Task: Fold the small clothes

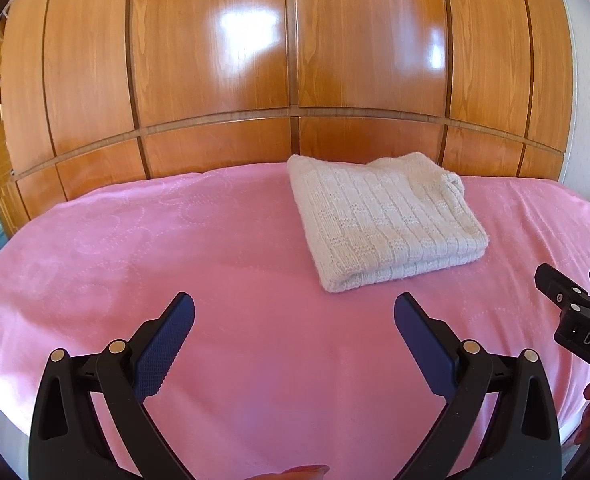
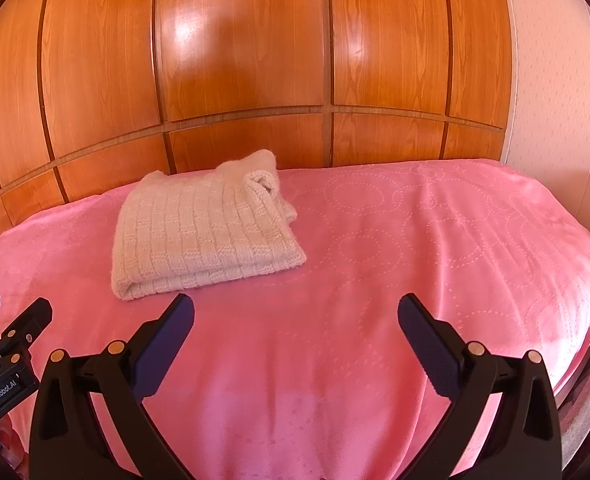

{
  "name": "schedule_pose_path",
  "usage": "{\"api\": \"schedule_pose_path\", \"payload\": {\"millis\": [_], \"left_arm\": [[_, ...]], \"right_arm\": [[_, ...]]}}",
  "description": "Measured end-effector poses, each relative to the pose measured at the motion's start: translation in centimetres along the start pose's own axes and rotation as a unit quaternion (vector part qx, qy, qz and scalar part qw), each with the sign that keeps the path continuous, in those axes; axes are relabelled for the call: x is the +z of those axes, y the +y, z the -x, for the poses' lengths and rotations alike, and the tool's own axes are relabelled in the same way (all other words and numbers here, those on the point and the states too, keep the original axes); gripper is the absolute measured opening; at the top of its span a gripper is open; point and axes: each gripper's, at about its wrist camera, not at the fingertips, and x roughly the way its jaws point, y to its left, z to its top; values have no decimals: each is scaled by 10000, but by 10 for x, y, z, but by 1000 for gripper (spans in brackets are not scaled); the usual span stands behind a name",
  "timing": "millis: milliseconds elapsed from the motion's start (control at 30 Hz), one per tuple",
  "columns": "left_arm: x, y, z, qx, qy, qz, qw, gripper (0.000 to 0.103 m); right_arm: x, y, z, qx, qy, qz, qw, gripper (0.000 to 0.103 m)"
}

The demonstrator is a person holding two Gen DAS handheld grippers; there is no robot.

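- Sweater (image 1: 387,220) — cream knit, folded, centre-right of left view, on pink bedspread (image 1: 175,264).
- Left gripper (image 1: 294,312), right gripper (image 2: 296,312): wide apart, empty.
- Likely soft, light, floppy — pinch a folded edge.

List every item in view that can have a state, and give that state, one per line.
white knit garment: folded into a compact stack, lying on the blanket, untouched by either gripper.
pink blanket: spread flat, mostly smooth.
left gripper: open, empty, short of the garment.
right gripper: open, empty, near the garment's front edge, not gripping it.
wooden wardrobe doors: closed.
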Motion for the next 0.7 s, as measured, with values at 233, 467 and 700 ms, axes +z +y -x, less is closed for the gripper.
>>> {"api": "schedule_pose_path", "payload": {"millis": [233, 467, 700], "left_arm": [[0, -1, -1, 10, 21, 0, 10000, 99], [-1, -2, -1, -8, 49, -8, 10000, 99], [-3, -3, 0, -7, 72, 18, 10000, 99]], "right_arm": [[0, 0, -1, 10, 2, -5, 10000, 101], [-1, 2, -1, 12, 3, 1, 10000, 101], [-1, 2, -2, 18, 35, -6, 10000, 101]]}}
